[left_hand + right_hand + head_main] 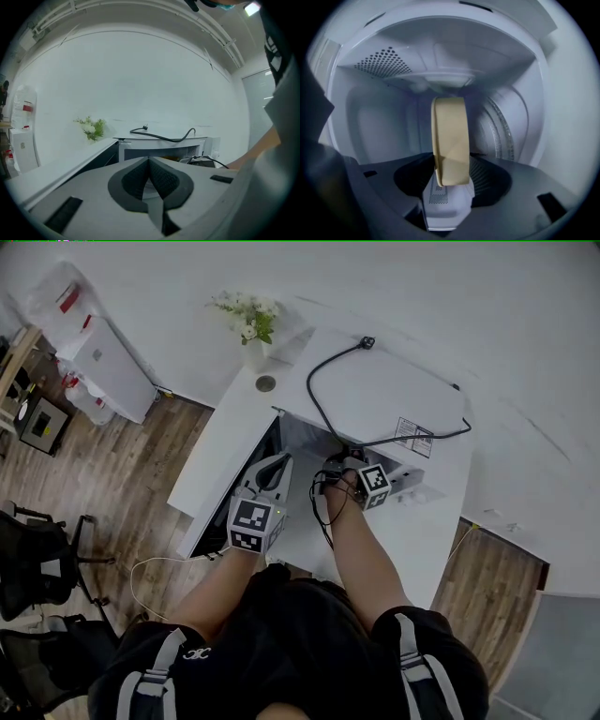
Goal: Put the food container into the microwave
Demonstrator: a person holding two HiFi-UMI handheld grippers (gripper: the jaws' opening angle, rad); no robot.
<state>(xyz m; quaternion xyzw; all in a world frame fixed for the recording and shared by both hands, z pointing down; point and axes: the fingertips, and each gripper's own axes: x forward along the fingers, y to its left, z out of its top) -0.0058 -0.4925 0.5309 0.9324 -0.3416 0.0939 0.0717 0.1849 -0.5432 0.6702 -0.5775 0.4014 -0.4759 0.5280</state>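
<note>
Inside one microwave (375,117) is one gripped food container (450,140).

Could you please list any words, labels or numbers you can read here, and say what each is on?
None is readable.
Sticker on the microwave top: print too small.
Red label on the plastic cover at left: blurred.
Food container in the right tongs: no print visible.
</note>
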